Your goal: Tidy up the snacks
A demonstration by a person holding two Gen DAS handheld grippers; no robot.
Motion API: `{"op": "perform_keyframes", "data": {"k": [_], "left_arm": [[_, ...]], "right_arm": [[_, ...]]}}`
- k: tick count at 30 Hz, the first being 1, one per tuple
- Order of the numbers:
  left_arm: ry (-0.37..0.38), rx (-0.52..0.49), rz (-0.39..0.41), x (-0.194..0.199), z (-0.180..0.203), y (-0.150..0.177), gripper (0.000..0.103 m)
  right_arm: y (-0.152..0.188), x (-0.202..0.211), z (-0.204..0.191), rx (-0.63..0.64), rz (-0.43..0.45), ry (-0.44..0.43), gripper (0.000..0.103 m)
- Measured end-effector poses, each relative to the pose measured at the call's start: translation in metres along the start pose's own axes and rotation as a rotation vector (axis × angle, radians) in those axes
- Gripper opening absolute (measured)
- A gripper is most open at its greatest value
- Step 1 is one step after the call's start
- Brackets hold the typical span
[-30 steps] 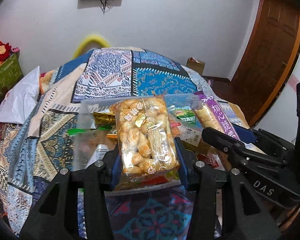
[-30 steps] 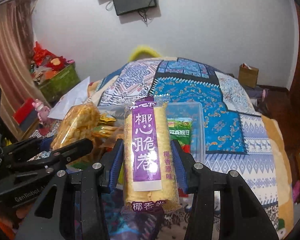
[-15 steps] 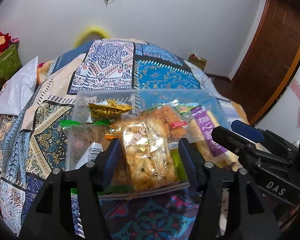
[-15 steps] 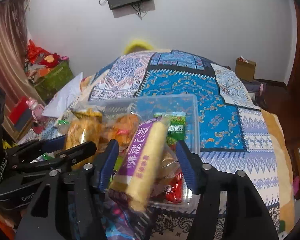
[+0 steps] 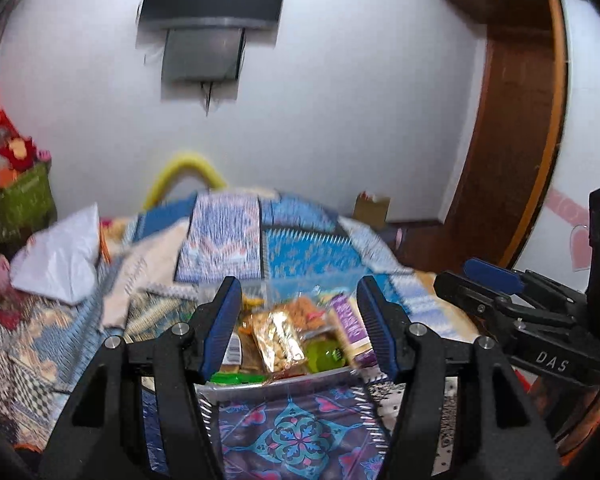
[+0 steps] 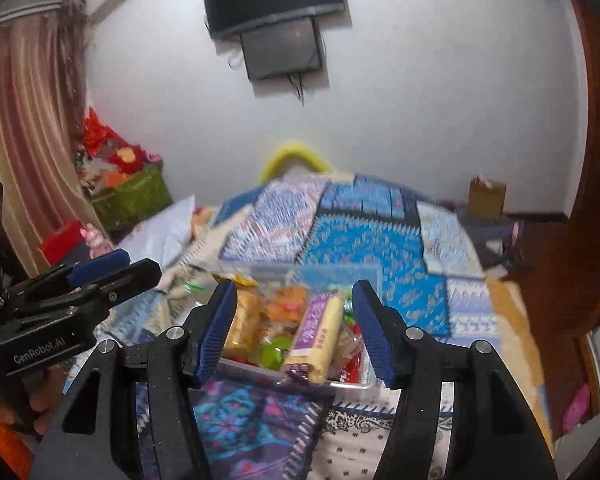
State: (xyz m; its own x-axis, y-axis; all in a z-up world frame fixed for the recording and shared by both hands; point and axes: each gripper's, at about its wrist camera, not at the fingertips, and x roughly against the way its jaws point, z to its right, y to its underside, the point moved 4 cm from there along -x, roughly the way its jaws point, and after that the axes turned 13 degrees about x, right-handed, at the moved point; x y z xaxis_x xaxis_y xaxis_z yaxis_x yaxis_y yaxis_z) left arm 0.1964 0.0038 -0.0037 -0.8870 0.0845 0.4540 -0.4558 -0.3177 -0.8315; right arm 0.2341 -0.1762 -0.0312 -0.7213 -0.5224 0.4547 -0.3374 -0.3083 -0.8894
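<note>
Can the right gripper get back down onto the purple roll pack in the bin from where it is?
Probably yes. The right gripper is open and empty, and the purple roll pack lies on top of the other snacks in the clear bin, straight ahead between its jaws, nothing covering it.

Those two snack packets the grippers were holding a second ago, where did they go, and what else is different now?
Both were let go into the clear plastic box. The left gripper released the puffed-snack bag, the right gripper the purple-labelled roll, which lies tilted over the box's front edge. Both grippers now stand open and have pulled up and back. The box and patterned bedspread stayed put.
</note>
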Motion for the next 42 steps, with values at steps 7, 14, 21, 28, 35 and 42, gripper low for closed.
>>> {"op": "perform_keyframes", "data": {"k": [7, 14, 21, 28, 35, 42], "left_arm": [[0.003, -0.06, 0.157, 0.074, 0.016, -0.008, 0.082], [0.003, -0.059, 0.227, 0.11, 0.017, -0.005, 0.102], [0.007, -0.039, 0.231, 0.121, 0.011, 0.001, 0.102], [0.001, -0.037, 0.233, 0.126, 0.009, 0.007, 0.102], [-0.006, -0.035, 0.218, 0.122, 0.005, 0.012, 0.102], [-0.01, -0.034, 0.207, 0.117, 0.003, 0.014, 0.102]], "right_arm": [[-0.016, 0.057, -0.018, 0.03, 0.114, 0.026, 0.07], [-0.013, 0.084, -0.032, 0.039, 0.17, 0.061, 0.085], [-0.009, 0.095, -0.041, 0.057, 0.202, 0.09, 0.103], [-0.005, 0.099, -0.046, 0.054, 0.204, 0.086, 0.103], [0.001, 0.103, -0.047, 0.052, 0.201, 0.084, 0.103], [0.004, 0.103, -0.045, 0.037, 0.197, 0.076, 0.103]]}}
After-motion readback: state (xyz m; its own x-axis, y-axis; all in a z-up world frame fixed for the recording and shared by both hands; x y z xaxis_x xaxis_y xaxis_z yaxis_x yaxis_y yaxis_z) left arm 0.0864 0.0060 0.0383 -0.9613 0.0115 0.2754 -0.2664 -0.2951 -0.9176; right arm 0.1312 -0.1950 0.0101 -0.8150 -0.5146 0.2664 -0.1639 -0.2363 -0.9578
